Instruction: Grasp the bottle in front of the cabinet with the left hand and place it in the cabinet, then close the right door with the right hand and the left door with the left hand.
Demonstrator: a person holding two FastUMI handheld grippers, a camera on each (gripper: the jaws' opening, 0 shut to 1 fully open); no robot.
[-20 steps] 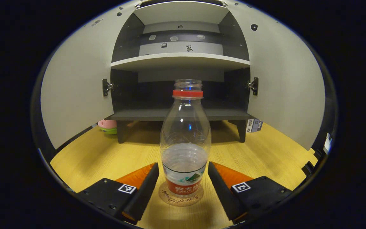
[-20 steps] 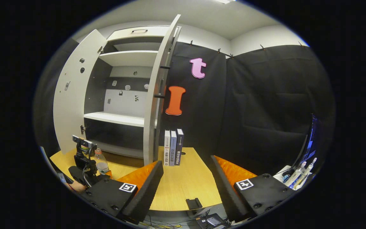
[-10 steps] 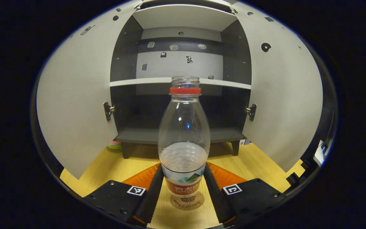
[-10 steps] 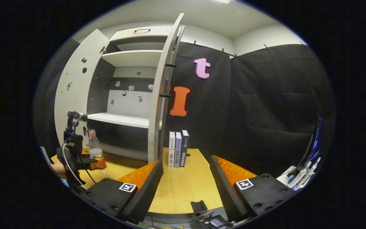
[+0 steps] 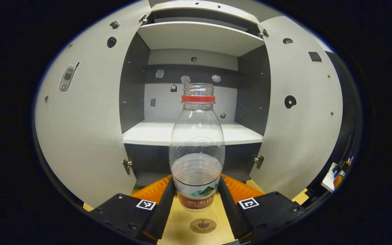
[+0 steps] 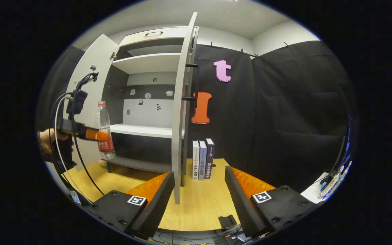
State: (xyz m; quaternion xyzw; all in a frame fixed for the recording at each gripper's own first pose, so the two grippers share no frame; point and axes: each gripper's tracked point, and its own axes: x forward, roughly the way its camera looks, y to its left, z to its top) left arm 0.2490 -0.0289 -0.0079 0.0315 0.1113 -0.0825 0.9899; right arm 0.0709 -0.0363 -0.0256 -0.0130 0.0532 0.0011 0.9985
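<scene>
Left gripper view: I am holding the bottle (image 5: pixel 197 146) upright between the two fingers (image 5: pixel 163 204) of my left gripper (image 5: pixel 196 204), which are pressing on its labelled lower part from both sides, so that gripper is clamping the bottle. The bottle is clear, with a red ring under its neck and water filling roughly its lower half; it is hanging above the wooden table (image 5: pixel 185 228), well clear of a small round coaster (image 5: pixel 202 225) lying directly beneath it. Ahead of the bottle the cabinet (image 5: pixel 196 44) is standing with both doors swung wide, the left door (image 5: pixel 80 129) and the right door (image 5: pixel 301 119) flanking it; the white middle shelf (image 5: pixel 155 132) is appearing behind the bottle's body, though I cannot tell how near the bottle is to its front edge. Right gripper view: I am keeping my right gripper (image 6: pixel 199 200) low over the table, its jaws standing apart with nothing between them. The right door's edge (image 6: pixel 182 112) is rising just ahead of those fingers, and three books (image 6: pixel 202 159) are standing upright beside it. Farther left, a hand (image 6: pixel 48 141) is gripping the left gripper with the bottle (image 6: pixel 104 131) raised in front of the cabinet opening.
</scene>
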